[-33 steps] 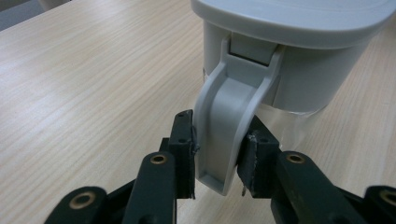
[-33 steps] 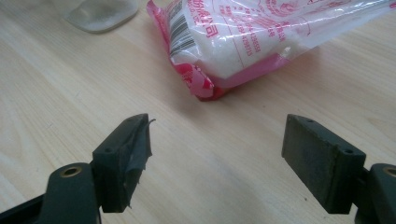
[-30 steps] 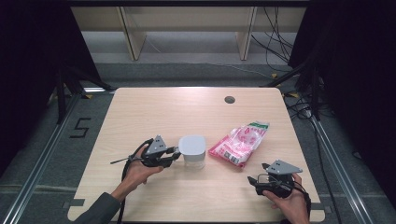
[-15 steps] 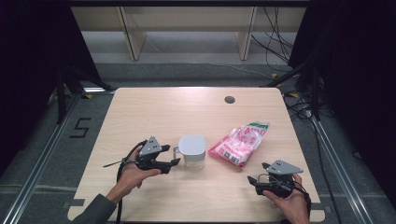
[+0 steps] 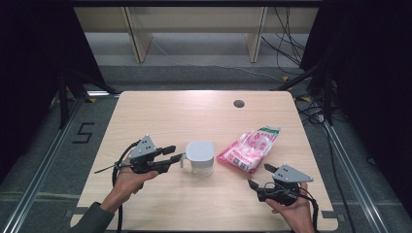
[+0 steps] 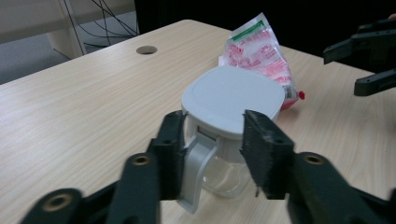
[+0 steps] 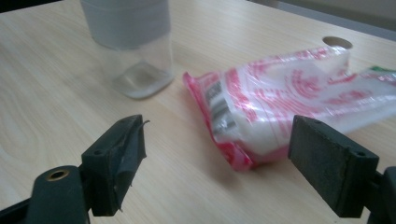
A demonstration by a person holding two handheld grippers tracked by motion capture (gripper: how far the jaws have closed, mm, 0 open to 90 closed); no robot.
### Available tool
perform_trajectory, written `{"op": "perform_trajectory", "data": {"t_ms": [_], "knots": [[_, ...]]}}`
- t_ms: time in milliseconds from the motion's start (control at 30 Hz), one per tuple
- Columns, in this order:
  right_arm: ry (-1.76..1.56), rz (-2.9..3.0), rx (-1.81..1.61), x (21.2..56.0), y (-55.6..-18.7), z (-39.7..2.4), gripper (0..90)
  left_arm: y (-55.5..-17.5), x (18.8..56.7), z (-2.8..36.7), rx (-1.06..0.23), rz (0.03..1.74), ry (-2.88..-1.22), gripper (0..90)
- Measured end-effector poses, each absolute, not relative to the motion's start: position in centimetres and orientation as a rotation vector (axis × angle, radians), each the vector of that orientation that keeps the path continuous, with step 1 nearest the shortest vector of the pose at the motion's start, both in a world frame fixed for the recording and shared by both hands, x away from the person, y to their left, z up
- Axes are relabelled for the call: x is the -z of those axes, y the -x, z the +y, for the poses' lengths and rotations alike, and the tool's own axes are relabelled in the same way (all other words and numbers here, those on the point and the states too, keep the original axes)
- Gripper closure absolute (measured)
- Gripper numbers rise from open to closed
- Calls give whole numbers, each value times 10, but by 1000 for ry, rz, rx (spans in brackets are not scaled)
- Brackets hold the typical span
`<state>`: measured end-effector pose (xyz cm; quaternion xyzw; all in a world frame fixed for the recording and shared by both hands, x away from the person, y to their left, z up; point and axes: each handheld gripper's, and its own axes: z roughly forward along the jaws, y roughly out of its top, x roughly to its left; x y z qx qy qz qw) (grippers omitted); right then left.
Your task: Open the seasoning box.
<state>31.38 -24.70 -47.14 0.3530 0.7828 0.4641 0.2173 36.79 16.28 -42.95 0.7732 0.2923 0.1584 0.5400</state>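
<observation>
Pale wooden table [image 5: 160, 111] in a dark-curtained room, seen from above: a person seated at its near edge works a hand-held gripper in each hand. A small clear jug [image 5: 200, 154] with a white lid [image 6: 233, 95] stands upright near the middle of the table, its handle [image 6: 198, 163] turned toward the left gripper [image 5: 176, 152]. Just beside the jug, on its right, a pink-and-white packet [image 5: 250, 148] lies flat.

The left gripper's jaws straddle the handle and have just been closing on it. In the left gripper view one pad [image 6: 173, 154] lies against the handle while a gap shows before the other, so the handle sits between the jaws but is not yet pinched. The right gripper [image 5: 258, 175] hangs near the table's front right corner, its jaws spread wide (they have just been opening further) with nothing between them, aimed at the near end of the packet.

The step in hand looks like taking hold of the jug by its handle. The next move calls for the left jaws to close fully on the handle before any lift, and the right gripper would have to travel forward to reach the packet
</observation>
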Motion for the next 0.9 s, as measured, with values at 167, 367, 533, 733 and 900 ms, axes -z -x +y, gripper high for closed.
{"op": "perform_trajectory", "data": {"t_ms": [167, 367, 533, 733, 900], "knots": [[-871, 2209, -1335, 463, -324, -222, 284, -376, 429, 150, -431, 694, -1853, 842], [-825, 2229, -1319, 464, -341, -203, 344, -382, 432, 132, -409, 683, -1879, 884], [-837, 2209, -1336, 465, -349, -196, 370, -387, 437, 128, -407, 677, -1886, 883], [-815, 2249, -1357, 464, -351, -193, 448, -387, 437, 130, -414, 679, -1896, 883], [-807, 2241, -1358, 464, -353, -189, 504, -387, 437, 131, -419, 670, -1900, 882]]}}
